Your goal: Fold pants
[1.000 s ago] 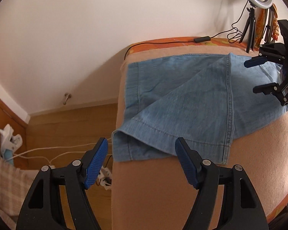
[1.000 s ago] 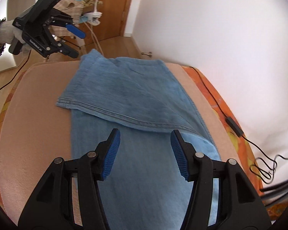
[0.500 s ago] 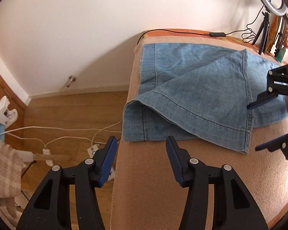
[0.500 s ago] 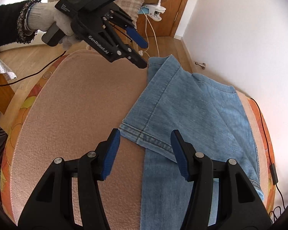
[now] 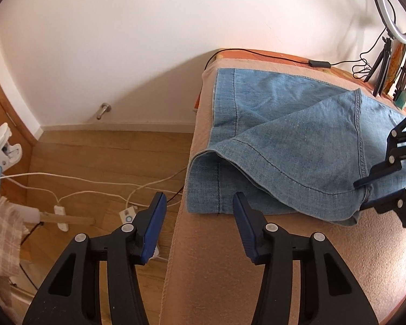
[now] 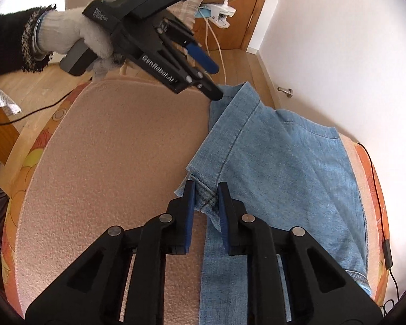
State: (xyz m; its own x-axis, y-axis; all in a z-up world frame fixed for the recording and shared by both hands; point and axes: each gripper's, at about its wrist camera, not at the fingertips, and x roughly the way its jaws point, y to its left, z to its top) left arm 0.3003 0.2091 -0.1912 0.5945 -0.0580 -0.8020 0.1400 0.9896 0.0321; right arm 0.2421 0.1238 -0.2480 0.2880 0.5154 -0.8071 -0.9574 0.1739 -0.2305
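Pants (image 6: 284, 178) partly folded on pad (image 6: 108, 162); right gripper (image 6: 206, 203), jaws just closing, pinches hem corner at lower centre; left gripper (image 5: 197, 227) half open, empty; further folds remain.

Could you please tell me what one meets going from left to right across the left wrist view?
White clip lamp → white power strip → metal doorstop → light blue denim pants → black right claw.
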